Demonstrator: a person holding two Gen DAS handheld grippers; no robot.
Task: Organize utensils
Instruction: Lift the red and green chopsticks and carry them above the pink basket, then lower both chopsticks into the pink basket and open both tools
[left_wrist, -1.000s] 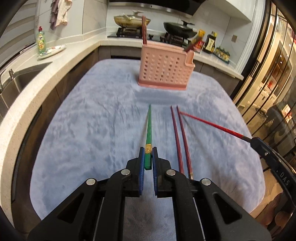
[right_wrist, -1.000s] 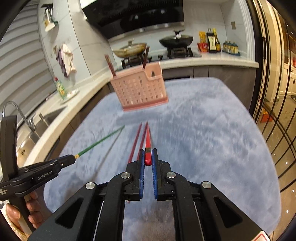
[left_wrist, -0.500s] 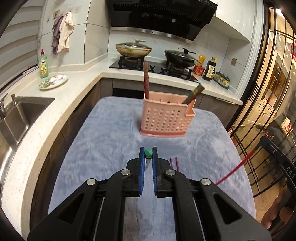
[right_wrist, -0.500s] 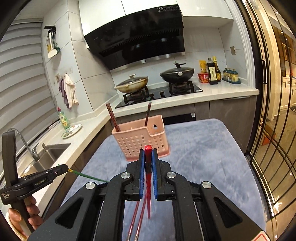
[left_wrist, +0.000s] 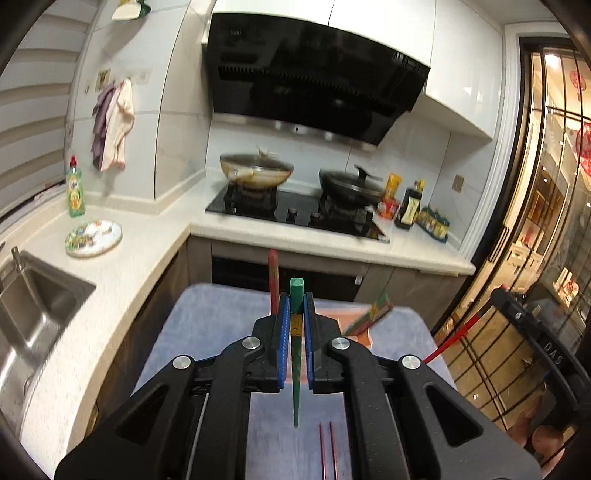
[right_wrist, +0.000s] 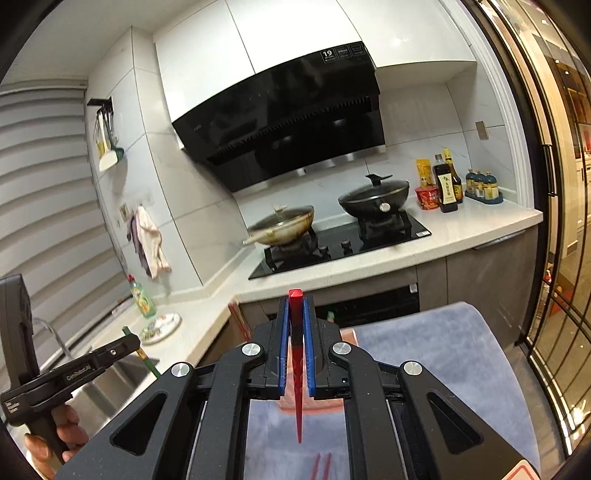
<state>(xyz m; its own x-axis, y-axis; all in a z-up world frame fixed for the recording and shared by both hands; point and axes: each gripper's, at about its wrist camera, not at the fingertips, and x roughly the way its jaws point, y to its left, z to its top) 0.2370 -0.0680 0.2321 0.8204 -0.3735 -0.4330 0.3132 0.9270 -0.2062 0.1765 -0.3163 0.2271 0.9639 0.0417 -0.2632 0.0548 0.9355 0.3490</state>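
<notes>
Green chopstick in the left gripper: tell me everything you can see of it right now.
The green chopstick is a slim, glossy stick with a squared blunt end at the top, tapering to a point at the bottom. A small gold band sits just below the blunt end. It hangs nearly upright, point down, clamped near its thick end between the blue pads of the left gripper, clear of the grey-blue mat. Nothing else touches it.

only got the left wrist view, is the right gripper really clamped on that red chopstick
Observer: Yes. The right gripper is shut on the red chopstick, blunt end poking above the pads, tip pointing down.
Operator: how does my green one look from that side
Observer: The green chopstick slants down out of the left gripper, a short stub above it. It shows against the counter edge, left of the pink holder.
</notes>
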